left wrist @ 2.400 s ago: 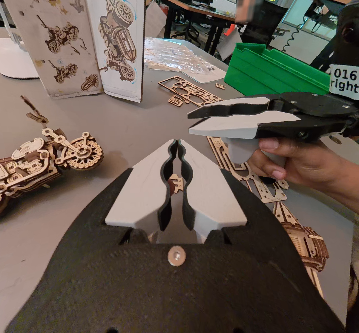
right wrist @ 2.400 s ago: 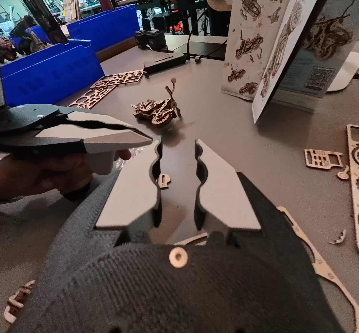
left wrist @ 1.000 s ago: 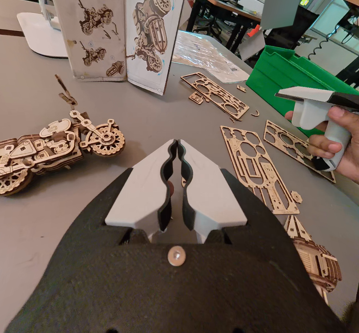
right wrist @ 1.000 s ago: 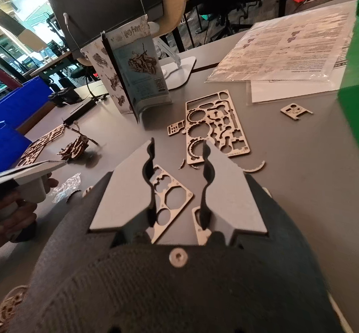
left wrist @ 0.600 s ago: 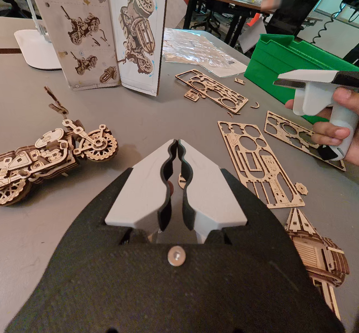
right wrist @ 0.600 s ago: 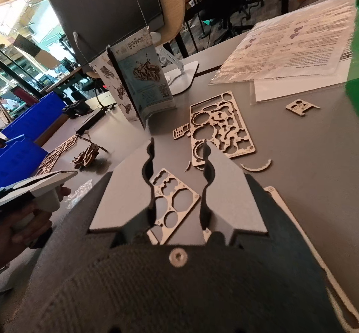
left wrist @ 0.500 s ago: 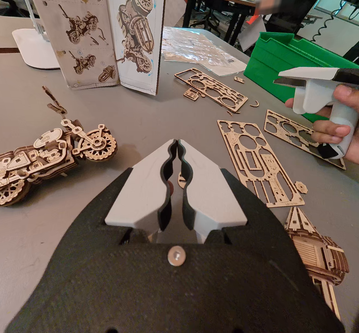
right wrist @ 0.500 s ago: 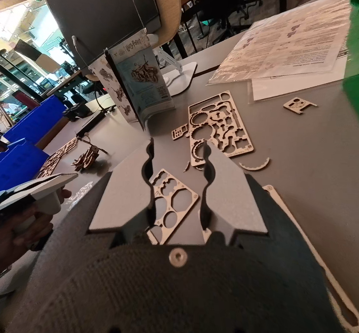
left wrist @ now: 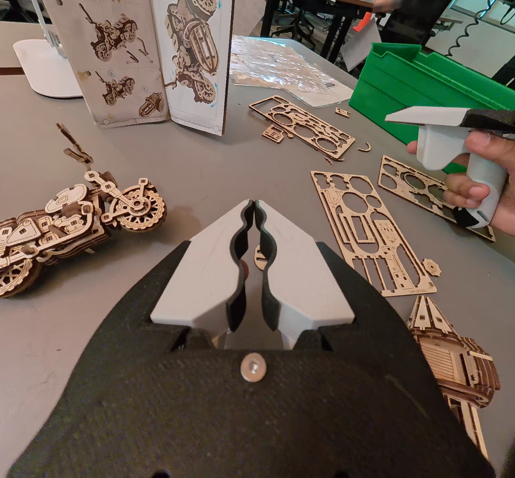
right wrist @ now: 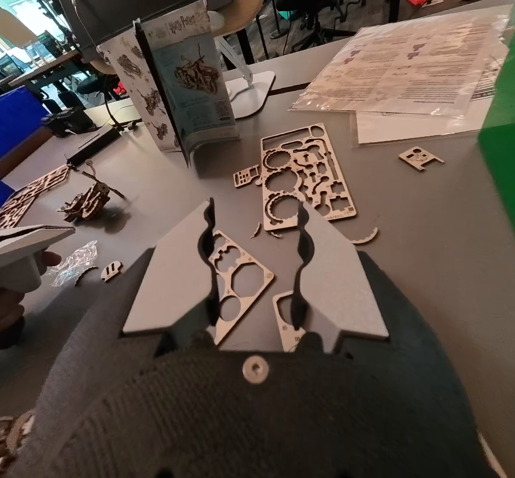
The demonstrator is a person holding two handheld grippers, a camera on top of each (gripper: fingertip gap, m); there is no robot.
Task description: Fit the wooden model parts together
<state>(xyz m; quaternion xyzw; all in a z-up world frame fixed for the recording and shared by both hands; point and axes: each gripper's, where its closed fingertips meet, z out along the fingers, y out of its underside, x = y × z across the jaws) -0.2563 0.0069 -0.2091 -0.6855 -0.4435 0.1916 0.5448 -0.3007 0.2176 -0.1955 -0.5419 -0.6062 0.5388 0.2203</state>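
The left gripper (left wrist: pixel 254 209) hangs above the grey counter (left wrist: pixel 211 163) with its fingertips pressed together and nothing between them; a small round wooden disc (left wrist: pixel 259 257) lies on the counter beneath the gap behind the tips. The right gripper (right wrist: pixel 255 205) is spread wide and empty over a punched-out parts sheet (right wrist: pixel 239 280). The wooden model parts are scattered: a part-built motorcycle (left wrist: pixel 69 230) lies to the left, a larger parts sheet (left wrist: pixel 370 236) to the right, a domed sub-assembly (left wrist: pixel 457 358) near the lower right, and a small toothed piece (left wrist: pixel 431 267) just beside the sheet's corner. These laser-cut plywood pieces look light, stiff and thin, so they probably snap at narrow tabs and slide on the smooth counter. Loose flat parts are best pinched across their faces at an edge, and the motorcycle likely wants holding by its solid layered body, not the spoked wheel (left wrist: pixel 136 208) or the thin handlebar stalk (left wrist: pixel 73 146).
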